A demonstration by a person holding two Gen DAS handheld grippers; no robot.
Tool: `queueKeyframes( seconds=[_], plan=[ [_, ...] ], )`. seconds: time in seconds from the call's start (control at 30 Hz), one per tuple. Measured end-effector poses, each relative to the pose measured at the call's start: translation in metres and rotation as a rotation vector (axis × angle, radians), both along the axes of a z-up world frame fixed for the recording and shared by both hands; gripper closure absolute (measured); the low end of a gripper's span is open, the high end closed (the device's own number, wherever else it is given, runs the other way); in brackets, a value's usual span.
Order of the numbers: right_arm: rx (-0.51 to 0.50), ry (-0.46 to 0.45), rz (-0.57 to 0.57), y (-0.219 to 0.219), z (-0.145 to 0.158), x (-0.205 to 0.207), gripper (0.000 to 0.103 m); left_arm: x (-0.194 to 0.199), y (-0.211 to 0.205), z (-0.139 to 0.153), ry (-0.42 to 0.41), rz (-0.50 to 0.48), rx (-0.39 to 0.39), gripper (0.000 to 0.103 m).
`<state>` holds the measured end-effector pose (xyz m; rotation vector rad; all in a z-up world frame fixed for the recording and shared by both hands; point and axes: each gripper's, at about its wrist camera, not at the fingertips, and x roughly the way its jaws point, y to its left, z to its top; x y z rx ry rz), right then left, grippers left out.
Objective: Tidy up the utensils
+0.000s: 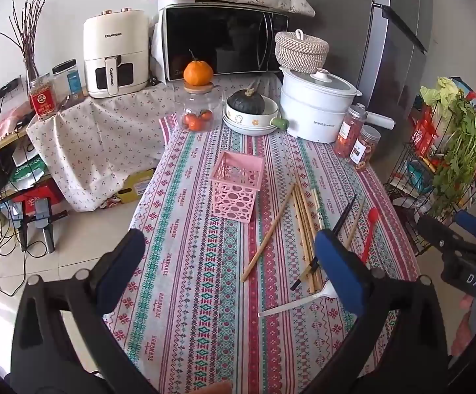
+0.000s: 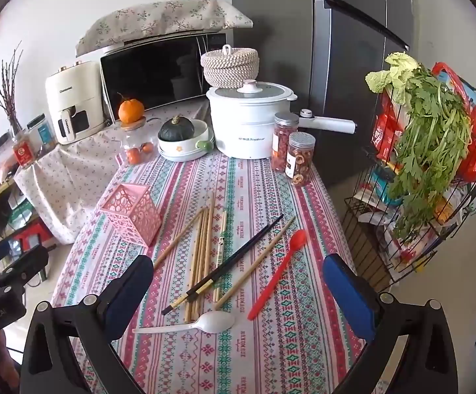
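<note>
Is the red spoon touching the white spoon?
Apart. The right wrist view shows patterned cloth between the red spoon and the white spoon.

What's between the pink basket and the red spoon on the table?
In the right wrist view, the chopsticks: a wooden bunch, then a black pair crossing them, between the pink basket and the red spoon.

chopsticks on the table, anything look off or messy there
Yes: the chopsticks lie loose and crisscrossed on the tablecloth, a black pair slanting over them. The pink basket beside them looks empty.
</note>
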<state>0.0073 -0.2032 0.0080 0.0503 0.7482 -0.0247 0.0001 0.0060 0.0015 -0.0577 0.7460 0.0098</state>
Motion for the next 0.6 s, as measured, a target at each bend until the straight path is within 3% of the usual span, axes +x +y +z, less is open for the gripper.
queueKeyframes(
  seconds=[0.6],
  plan=[
    [0.001, 0.001, 0.000, 0.0000, 0.0003, 0.0004, 0.000, -0.0009, 0.0021, -0.0026, 0.003, -0.003, -0.005, 0.000]
  ],
)
